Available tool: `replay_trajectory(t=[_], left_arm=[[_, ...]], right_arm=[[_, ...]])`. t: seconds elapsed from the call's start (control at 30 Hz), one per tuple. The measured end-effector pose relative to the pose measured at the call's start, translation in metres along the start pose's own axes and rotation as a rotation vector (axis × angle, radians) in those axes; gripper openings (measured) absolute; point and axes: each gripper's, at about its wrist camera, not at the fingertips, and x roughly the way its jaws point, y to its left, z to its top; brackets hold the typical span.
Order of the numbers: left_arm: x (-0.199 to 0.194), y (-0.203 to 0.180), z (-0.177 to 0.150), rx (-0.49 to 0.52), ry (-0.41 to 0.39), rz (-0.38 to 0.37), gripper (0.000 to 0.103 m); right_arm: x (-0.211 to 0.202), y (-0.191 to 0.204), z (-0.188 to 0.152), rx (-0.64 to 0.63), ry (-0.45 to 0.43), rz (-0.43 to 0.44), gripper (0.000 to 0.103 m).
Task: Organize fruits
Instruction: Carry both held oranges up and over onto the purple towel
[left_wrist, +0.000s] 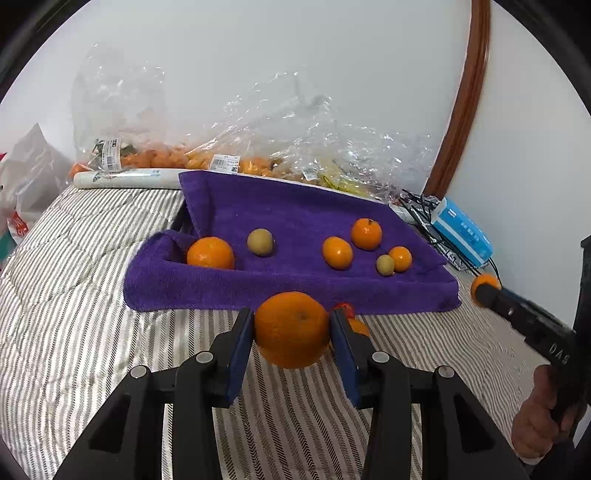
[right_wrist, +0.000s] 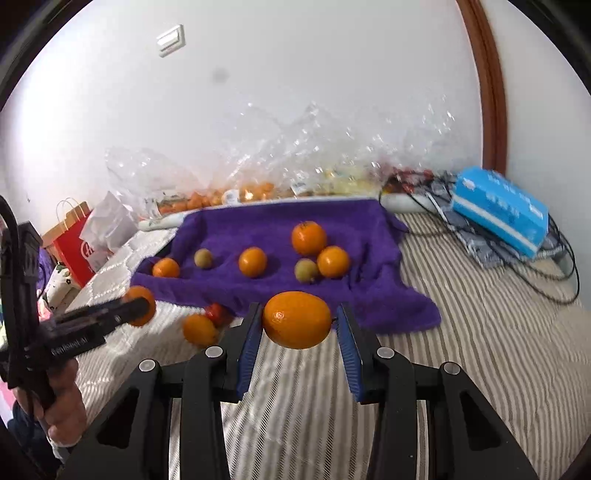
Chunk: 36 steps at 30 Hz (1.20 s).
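Currently, both loads: carried above the striped bedding
left gripper: pinched on a large orange
right gripper: pinched on an oval orange
purple towel: six fruits already laid there, just ahead
slip risk: round skin is held by pad edges only
roll risk: sloped towel, a released orange is likely sent off

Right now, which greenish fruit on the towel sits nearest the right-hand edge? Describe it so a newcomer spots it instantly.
Find the purple towel spread on the striped bedding. On its right half sits a cluster of three oranges; the target is the small greenish fruit touching the smallest orange at the cluster's front. It is dull yellow-green, not orange, and the other greenish fruit sits apart on the left half.
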Motion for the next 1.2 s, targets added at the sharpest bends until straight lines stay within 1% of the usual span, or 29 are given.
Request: replay_trajectory(t=[0.17, 0.27, 0.47, 0.67, 0.73, 0.8, 0.87, 0.93, 1.07, 1.13, 1.2], left_arm=[[-0.007, 0.000, 0.025, -0.010, -0.020, 0.003, 0.040], [-0.008, 0.001, 0.044, -0.017, -0.040, 0.000, 0.040], [0.010, 0.005, 0.079, -0.039, -0.067, 0.028, 0.040], [0.038, 0.009, 0.107, -0.050, -0.076, 0.043, 0.040], [0.045, 0.011, 0.109, -0.059, -0.084, 0.032, 0.040], [0.050, 0.015, 0.105, -0.078, -0.090, 0.021, 0.040], [0.055, 0.020, 0.098, -0.085, -0.090, 0.020, 0.040], [0.060, 0.023, 0.091, -0.088, -0.083, 0.032, 0.040], [0.072, 0.025, 0.083, -0.074, -0.059, 0.031, 0.040], [0.076, 0.025, 0.079, -0.071, -0.055, 0.037, 0.040], [0.082, 0.024, 0.076, -0.078, -0.040, 0.027, 0.040]], right_arm=[[-0.005, 0.002, 0.026, 0.007, -0.051, 0.013, 0.040], [-0.001, 0.000, 0.045, 0.021, -0.081, 0.042, 0.040], [0.019, 0.004, 0.079, 0.012, -0.142, 0.076, 0.040], [0.049, 0.006, 0.100, -0.023, -0.144, 0.070, 0.040], [0.062, 0.004, 0.101, -0.016, -0.126, 0.065, 0.040], [0.071, 0.001, 0.096, -0.001, -0.122, 0.054, 0.040], [0.081, -0.004, 0.087, 0.017, -0.101, 0.065, 0.040], [0.090, -0.009, 0.082, 0.018, -0.064, 0.053, 0.040], [0.098, -0.019, 0.078, 0.020, -0.045, 0.009, 0.040], [0.105, -0.023, 0.076, 0.029, -0.023, 0.004, 0.040], [0.112, -0.026, 0.073, 0.031, 0.001, -0.005, 0.040]])
